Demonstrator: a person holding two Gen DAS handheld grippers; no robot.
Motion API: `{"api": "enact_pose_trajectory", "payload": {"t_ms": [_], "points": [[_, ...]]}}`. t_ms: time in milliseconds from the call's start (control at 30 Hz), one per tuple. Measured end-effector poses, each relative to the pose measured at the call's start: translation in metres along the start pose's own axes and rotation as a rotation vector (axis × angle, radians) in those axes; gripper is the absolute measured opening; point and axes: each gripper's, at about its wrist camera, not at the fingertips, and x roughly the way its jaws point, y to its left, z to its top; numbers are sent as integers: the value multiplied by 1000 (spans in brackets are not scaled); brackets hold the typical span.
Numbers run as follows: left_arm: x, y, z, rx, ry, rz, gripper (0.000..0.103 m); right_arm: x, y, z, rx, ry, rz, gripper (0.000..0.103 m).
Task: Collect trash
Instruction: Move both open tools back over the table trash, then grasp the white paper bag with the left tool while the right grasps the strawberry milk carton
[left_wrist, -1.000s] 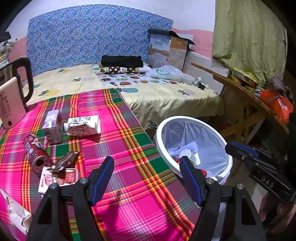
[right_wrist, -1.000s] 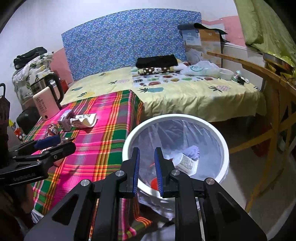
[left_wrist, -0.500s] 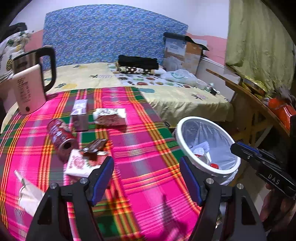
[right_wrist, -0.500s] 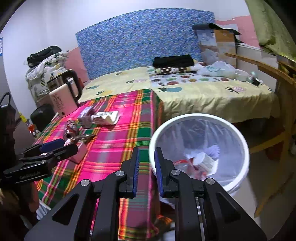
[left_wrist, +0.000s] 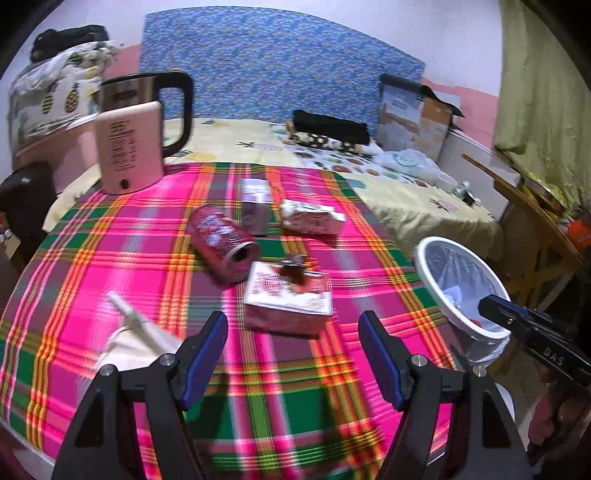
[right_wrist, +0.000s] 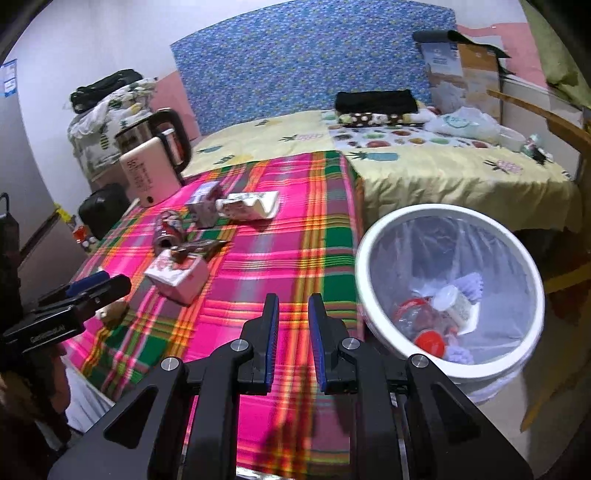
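1. The left claw (left_wrist: 293, 343) stands wide open above the plaid-covered desk (left_wrist: 147, 258), with nothing between its blue pads.
2. The right claw (right_wrist: 291, 325) is nearly shut, only a narrow gap between its pads, and it has hold of nothing; it hangs over the desk edge just beside the white trash bin (right_wrist: 373, 258).
3. Trash lies on the desk: a red drink can (left_wrist: 221, 240) on its side, a flattened pink-and-white carton (left_wrist: 288, 295) touching the can's open end, with a brown wrapper (left_wrist: 295, 267) on top of it.
4. Farther back stand a small purple carton (left_wrist: 255, 206) and, just beside it, a white carton (left_wrist: 312, 218) lying down.
5. A crumpled white paper (left_wrist: 136, 332) lies near the left claw's left finger.
6. The trash bin, lined with a clear bag, stands on the floor beside the desk; it holds a red-capped bottle (right_wrist: 424, 325) and a white container (right_wrist: 454, 302).
7. A pink electric kettle (left_wrist: 129, 144) stands at the far left corner of the desk.
8. Behind the desk is a bed with a yellow sheet (right_wrist: 443, 173).
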Motion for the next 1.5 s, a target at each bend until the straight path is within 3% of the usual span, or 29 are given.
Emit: {"api": "enact_pose_trajectory", "payload": {"t_ms": [133,300,333,400,433,467,767,933,1167,1333,1433,1500], "points": [[-8,18,-5,-31,-14,38,75,2,11,2,-13,-22,54,17],[-13,41,-11,-71,-12,82,75,8,22,3,-36,-16,57,19],[-13,44,-11,-75,-12,88,75,8,25,3,-45,-21,61,24],[-14,51,-13,-85,-10,102,75,8,31,4,-68,-39,69,45],[-14,54,-14,-89,-10,108,75,7,33,4,-76,-44,70,67],[-14,57,-15,-94,-9,113,75,7,35,5,-85,-49,74,75],[-9,77,-25,-142,16,158,75,18,47,7,-123,-15,88,75],[0,74,-33,-165,54,142,75,26,51,7,-127,16,94,75],[16,68,-19,-171,52,153,75,33,52,7,-115,53,98,75],[26,69,-20,-140,74,196,52,40,54,7,-134,67,117,75],[22,70,-19,-126,78,148,29,48,58,9,-148,83,151,75],[19,69,-18,-101,74,154,25,54,62,11,-165,90,177,75]]}}
